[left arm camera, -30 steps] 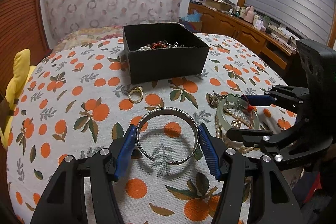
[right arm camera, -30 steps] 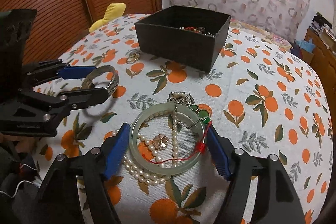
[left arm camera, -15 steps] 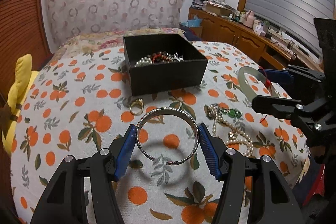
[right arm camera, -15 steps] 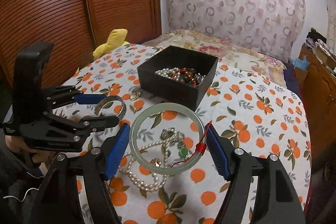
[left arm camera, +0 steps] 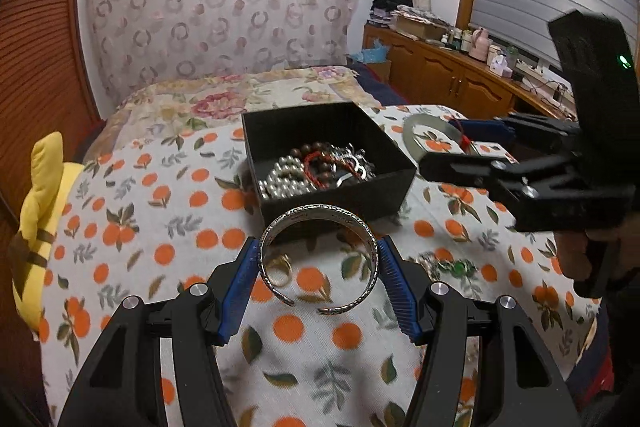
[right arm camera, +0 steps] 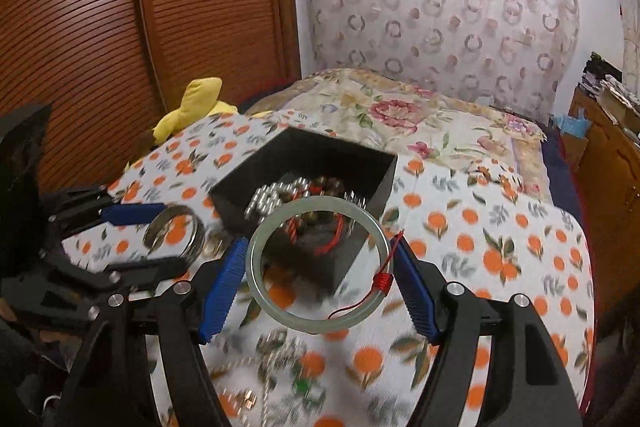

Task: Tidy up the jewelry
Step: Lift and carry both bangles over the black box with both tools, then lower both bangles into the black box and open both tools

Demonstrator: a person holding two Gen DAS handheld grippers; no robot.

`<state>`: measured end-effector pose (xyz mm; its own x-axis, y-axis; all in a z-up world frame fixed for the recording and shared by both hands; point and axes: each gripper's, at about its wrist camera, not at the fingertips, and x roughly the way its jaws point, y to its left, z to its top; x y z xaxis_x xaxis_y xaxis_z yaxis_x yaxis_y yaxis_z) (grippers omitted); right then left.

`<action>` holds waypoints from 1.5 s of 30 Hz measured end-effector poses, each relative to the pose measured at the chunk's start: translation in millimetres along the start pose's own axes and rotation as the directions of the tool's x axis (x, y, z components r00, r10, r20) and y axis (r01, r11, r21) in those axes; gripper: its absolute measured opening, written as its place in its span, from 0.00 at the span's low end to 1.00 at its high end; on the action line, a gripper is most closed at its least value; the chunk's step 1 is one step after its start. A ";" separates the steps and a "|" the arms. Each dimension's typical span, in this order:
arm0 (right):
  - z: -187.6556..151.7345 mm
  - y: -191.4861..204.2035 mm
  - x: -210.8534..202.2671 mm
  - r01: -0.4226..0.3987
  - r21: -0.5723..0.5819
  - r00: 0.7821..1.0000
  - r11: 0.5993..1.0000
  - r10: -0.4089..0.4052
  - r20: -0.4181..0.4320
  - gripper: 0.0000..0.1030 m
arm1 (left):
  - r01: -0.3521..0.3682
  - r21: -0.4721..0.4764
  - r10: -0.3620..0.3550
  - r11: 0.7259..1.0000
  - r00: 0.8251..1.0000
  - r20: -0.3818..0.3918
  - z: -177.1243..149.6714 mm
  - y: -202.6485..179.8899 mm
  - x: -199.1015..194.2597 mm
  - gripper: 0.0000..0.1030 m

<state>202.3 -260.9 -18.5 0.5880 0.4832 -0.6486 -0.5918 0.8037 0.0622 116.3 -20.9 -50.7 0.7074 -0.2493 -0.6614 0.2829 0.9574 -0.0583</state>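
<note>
My left gripper (left arm camera: 318,269) is shut on a silver cuff bracelet (left arm camera: 320,211), held in the air just in front of the black jewelry box (left arm camera: 384,183). The box holds silver beads, brown beads and red cord. My right gripper (right arm camera: 320,267) is shut on a pale green jade bangle (right arm camera: 280,301) with a red cord tied to it, raised above the near corner of the box (right arm camera: 256,171). In the left wrist view the right gripper (left arm camera: 448,145) with the bangle (left arm camera: 412,135) hangs at the box's right side. In the right wrist view the left gripper (right arm camera: 152,237) holds the cuff (right arm camera: 192,235) at left.
On the orange-print cloth (left arm camera: 168,227) lie a gold ring (left arm camera: 280,269), a green-stone piece (left arm camera: 456,267) and a pearl necklace (right arm camera: 276,355). A yellow plush toy (left arm camera: 38,203) sits at the left edge. A wooden cabinet (left arm camera: 448,75) lines the right wall. A hand (left arm camera: 580,255) holds the right gripper.
Both grippers have risen with their bracelets and moved toward the box. The jade bangle was lifted off the pearl necklace, which stays on the cloth.
</note>
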 end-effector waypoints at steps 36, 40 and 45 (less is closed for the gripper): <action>46.3 -31.1 55.9 -0.091 0.034 0.996 0.995 0.091 0.023 0.77 | -0.001 -0.043 0.001 0.999 1.000 -0.003 64.3 42.2 50.1 0.56; 41.3 -40.1 44.9 -0.071 0.056 0.997 0.996 0.069 0.035 0.77 | 0.001 -0.015 -0.001 1.000 1.000 -0.016 72.6 33.7 63.9 0.56; 29.7 -53.7 32.0 -0.039 0.079 0.998 0.996 0.036 0.042 0.77 | 0.001 0.002 0.000 1.000 0.999 -0.032 83.1 28.4 81.4 0.56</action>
<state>269.3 -278.3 -20.1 0.5890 0.5256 -0.6138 -0.5687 0.8093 0.1472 235.8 -26.1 -44.0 0.6861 -0.2449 -0.6850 0.2848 0.9569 -0.0569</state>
